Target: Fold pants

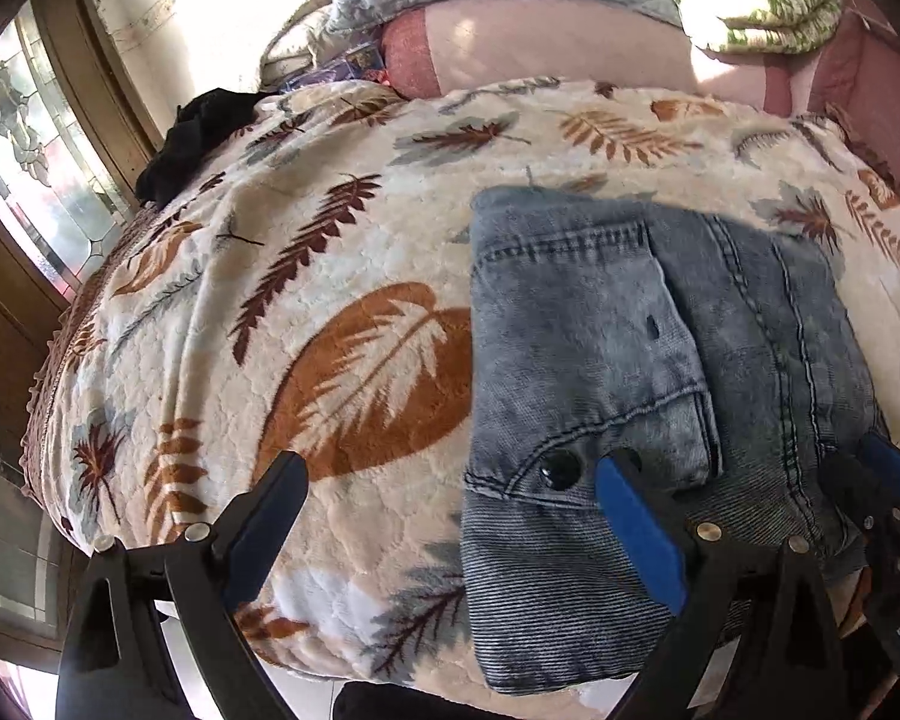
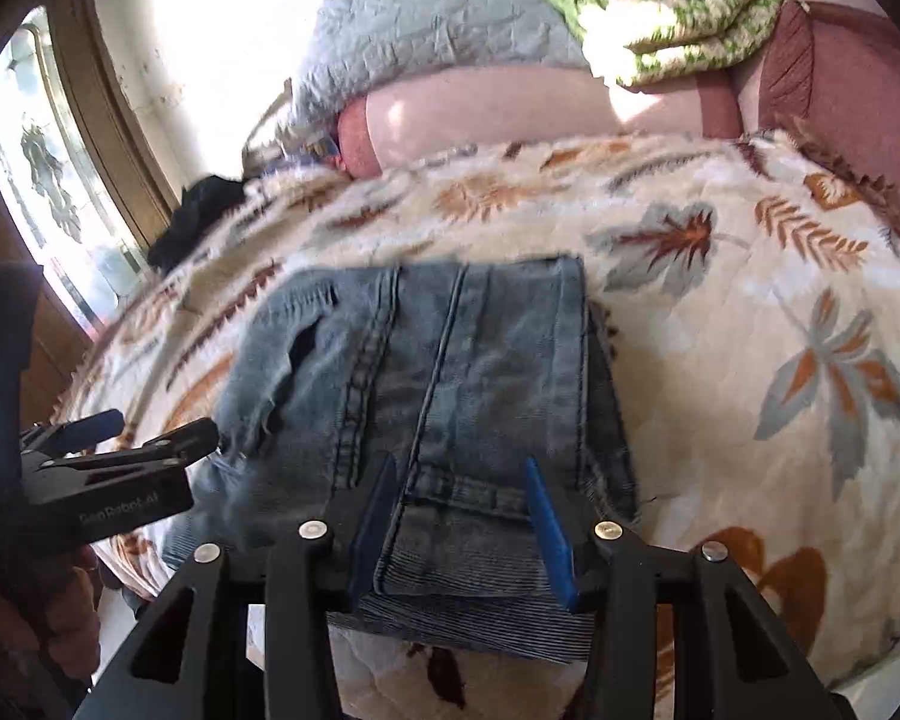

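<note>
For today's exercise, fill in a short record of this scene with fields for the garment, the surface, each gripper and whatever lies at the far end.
garment: jeans, folded into a compact stack
surface: leaf-print blanket on a bed
left gripper: open, its right finger over the jeans near a dark button
right gripper: open, fingers either side of the jeans' near edge
far end: grey quilt, green patterned blanket, black cloth

Both wrist cameras look steeply down, close over the folded jeans they share
</note>
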{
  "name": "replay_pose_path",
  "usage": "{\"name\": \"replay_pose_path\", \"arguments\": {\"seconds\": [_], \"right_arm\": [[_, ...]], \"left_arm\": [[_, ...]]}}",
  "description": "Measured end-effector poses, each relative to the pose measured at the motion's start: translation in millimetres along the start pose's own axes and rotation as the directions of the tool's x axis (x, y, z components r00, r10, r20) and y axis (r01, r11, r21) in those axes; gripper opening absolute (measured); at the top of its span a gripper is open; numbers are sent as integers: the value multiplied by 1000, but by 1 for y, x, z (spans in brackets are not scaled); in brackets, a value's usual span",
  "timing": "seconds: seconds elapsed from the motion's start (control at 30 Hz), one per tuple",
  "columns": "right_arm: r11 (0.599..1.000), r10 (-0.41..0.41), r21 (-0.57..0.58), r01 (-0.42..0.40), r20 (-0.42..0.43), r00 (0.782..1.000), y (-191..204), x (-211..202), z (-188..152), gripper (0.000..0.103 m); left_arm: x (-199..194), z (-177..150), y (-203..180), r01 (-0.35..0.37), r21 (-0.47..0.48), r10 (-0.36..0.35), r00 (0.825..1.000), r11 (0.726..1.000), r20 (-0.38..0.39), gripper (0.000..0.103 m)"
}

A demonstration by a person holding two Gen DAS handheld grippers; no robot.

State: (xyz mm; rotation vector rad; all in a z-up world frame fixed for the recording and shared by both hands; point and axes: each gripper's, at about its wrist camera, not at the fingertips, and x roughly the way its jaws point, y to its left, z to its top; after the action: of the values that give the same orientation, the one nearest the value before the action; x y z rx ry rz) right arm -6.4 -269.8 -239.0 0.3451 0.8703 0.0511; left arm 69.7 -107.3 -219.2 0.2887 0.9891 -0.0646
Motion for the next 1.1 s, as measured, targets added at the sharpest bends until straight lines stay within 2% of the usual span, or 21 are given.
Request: {"name": "replay_pose_path", "arguments": {"seconds": [0.07, 0.1, 0.17, 0.27, 0.37, 0.47, 0.53, 0.67, 0.9, 1.1], "right_arm": [[1000, -19, -5, 19, -45, 999, 1, 12, -6, 48], [999, -27, -17, 27, -32, 999, 2, 13, -8, 48], [998, -44, -34, 43, -36, 998, 5, 14, -9, 48], [1000, -6, 2, 6, -52, 999, -1, 10, -3, 48], [998, 47, 52, -45, -26, 999, -13, -2, 2, 48], [997, 44, 69, -44, 6, 999, -22, -15, 5, 50], [995, 46, 93, -47, 16, 999, -29, -21, 6, 58], [994, 25, 107, -28, 35, 999, -36, -31, 9, 61], [992, 18, 128, -21, 25, 1000, -37, -29, 10, 62], [996, 14, 92, -15, 19, 1000, -29, -25, 6, 63]], "left_arm": [[11, -7, -7, -25, 30, 25, 1000, 999, -2, 98], [12, -10, -7, -28, 27, 27, 999, 999, 21, 98], [12, -9, -4, -16, 23, 15, 1000, 1000, 21, 98], [9, -6, 4, 21, 11, -21, 1000, 1000, 11, 98], [-1, -8, 14, 26, -15, -25, 999, 1000, 34, 98], [-13, -11, 24, 21, -32, -19, 997, 999, 76, 98], [-22, -11, 31, 21, -42, -17, 994, 999, 106, 98], [-39, -10, 44, 17, -67, -7, 988, 998, 155, 98], [-52, -10, 55, 40, -89, -23, 983, 995, 184, 98], [-53, -9, 59, 52, -107, -31, 982, 993, 184, 98]]}}
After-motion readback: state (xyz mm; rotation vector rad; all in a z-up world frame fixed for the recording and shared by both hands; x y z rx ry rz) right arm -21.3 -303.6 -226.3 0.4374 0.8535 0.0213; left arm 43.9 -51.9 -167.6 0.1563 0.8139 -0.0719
